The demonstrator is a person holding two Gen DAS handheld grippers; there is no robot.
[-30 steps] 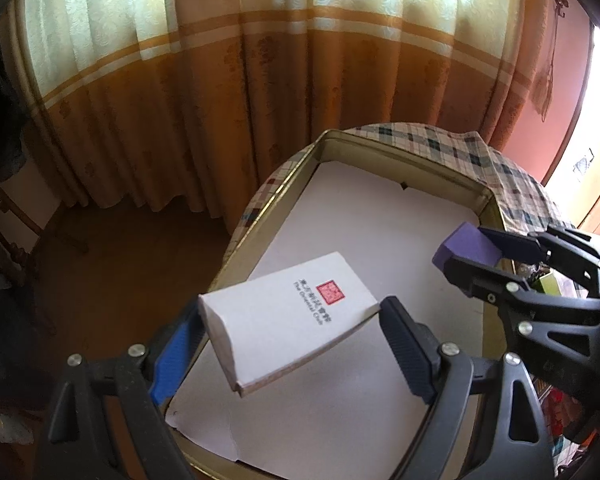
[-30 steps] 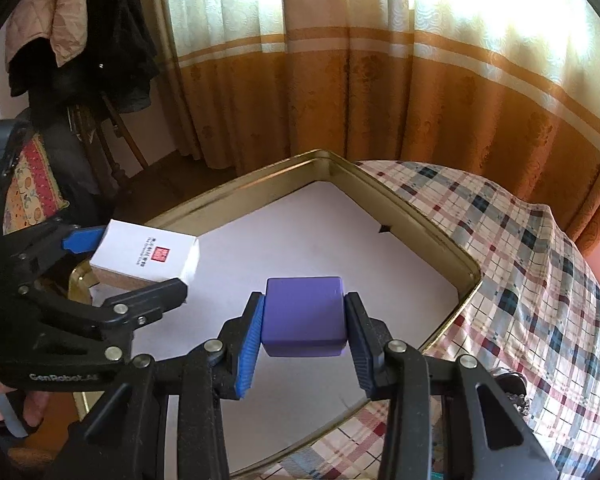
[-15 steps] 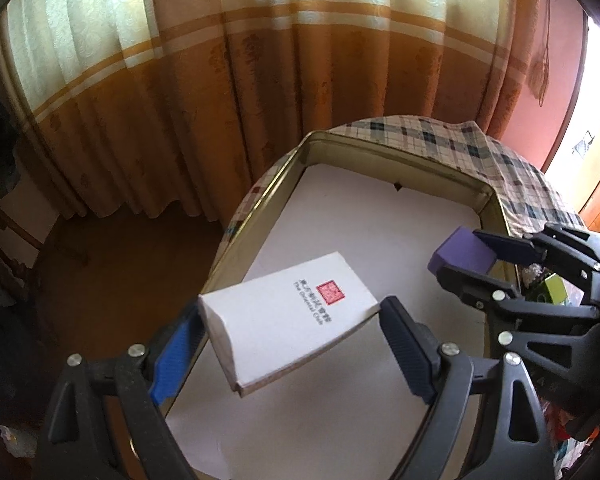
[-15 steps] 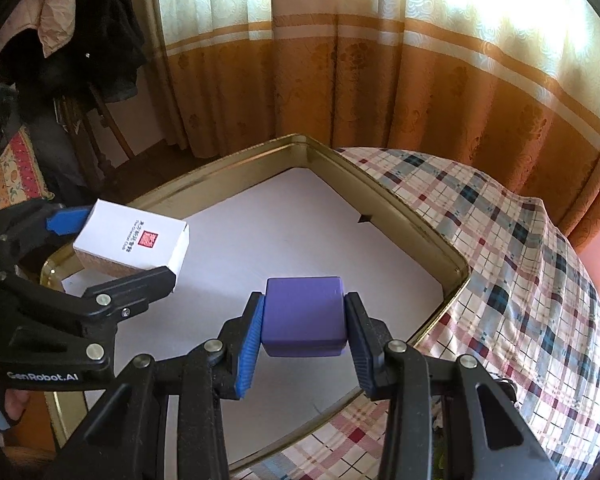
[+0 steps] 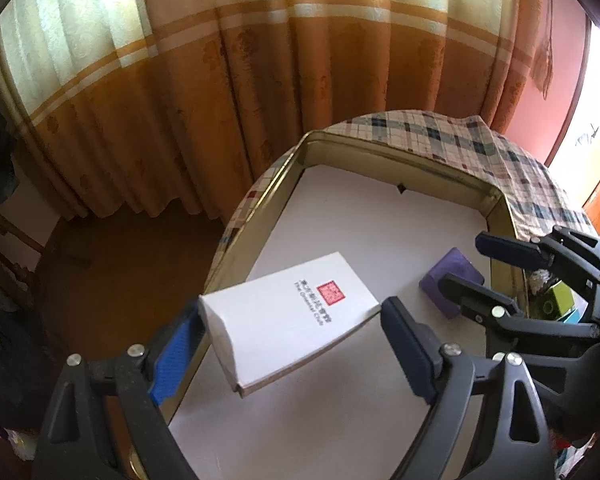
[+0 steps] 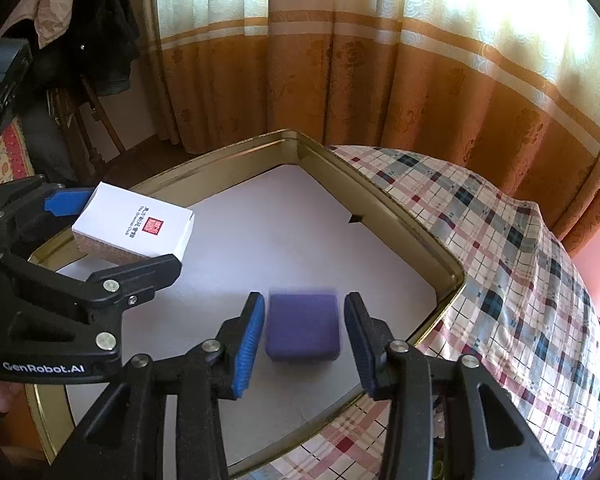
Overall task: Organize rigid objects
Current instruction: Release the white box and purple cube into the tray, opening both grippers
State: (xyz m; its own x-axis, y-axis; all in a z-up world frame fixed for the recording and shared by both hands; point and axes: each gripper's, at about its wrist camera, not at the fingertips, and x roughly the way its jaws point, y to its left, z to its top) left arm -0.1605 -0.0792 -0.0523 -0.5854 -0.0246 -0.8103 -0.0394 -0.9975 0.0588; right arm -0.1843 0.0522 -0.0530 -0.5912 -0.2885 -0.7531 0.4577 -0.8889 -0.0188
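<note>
My left gripper (image 5: pixel 290 340) is shut on a white box with a red seal (image 5: pixel 290 318) and holds it above the left side of a gold tin tray (image 5: pixel 384 148) lined with white paper. The box also shows in the right wrist view (image 6: pixel 134 230). My right gripper (image 6: pixel 304 334) is open. A purple cube (image 6: pixel 303 330) lies between its spread fingers on the tray's paper, near the right rim, slightly blurred. The cube (image 5: pixel 450 282) and right gripper (image 5: pixel 488 268) also show in the left wrist view.
The tray (image 6: pixel 380 200) sits on a round table with a plaid cloth (image 6: pixel 500 256). Orange and cream curtains (image 6: pixel 340 60) hang behind. A chair with dark clothes (image 6: pixel 88 40) stands at the left. Small green items (image 5: pixel 556 300) lie beyond the tray's right rim.
My right gripper has opened and let go of the purple cube, which now lies on the tray's paper. The left gripper still holds the white box, shifted slightly.
</note>
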